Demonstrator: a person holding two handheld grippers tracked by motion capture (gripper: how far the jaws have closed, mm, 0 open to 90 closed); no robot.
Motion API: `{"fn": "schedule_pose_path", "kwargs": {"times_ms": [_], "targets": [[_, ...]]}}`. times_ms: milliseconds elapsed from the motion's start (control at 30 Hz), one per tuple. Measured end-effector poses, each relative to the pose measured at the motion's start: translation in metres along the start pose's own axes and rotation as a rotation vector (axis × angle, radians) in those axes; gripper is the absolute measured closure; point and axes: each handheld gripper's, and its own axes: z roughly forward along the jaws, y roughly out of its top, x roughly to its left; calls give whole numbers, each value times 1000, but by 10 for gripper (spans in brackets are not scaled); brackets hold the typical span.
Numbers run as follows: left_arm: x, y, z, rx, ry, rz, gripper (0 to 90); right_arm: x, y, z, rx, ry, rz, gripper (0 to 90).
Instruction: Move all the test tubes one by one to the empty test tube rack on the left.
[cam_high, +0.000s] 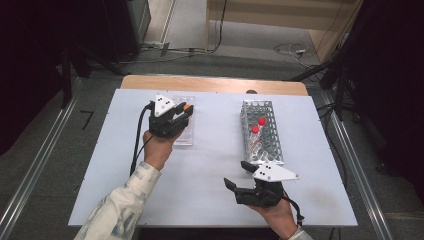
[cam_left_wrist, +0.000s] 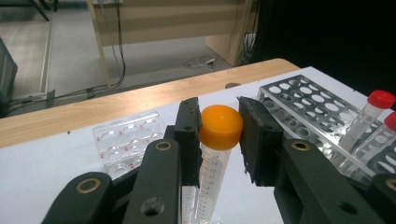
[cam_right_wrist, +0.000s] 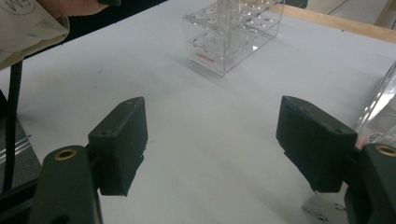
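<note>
My left gripper (cam_high: 182, 114) is shut on a clear tube with an orange cap (cam_left_wrist: 220, 126); both pads press on the cap. The tube stands upright over the clear plastic rack (cam_high: 184, 134) at the table's left middle, its lower end hidden behind the jaws. That clear rack (cam_left_wrist: 126, 140) lies just beyond the jaws in the left gripper view. To the right stands a metal tube rack (cam_high: 270, 150) holding two red-capped tubes (cam_high: 258, 125). My right gripper (cam_high: 237, 175) stays open and empty near the front edge, just before the metal rack's near end.
The white table top (cam_high: 210, 165) ends in a wooden strip (cam_high: 215, 84) at the far side. Beyond it are floor cables and wooden furniture. In the right gripper view the clear rack (cam_right_wrist: 233, 37) stands far ahead, with the other arm's sleeve (cam_right_wrist: 28, 28) at the upper left.
</note>
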Motion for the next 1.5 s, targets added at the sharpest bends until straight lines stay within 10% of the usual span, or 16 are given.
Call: {"fn": "schedule_pose_path", "kwargs": {"times_ms": [967, 1500], "targets": [[0, -35, 14, 27, 29, -31, 674, 0, -2, 1, 5, -13, 1, 238], [-2, -38, 3, 34, 35, -67, 365, 0, -3, 0, 4, -14, 6, 241]]}}
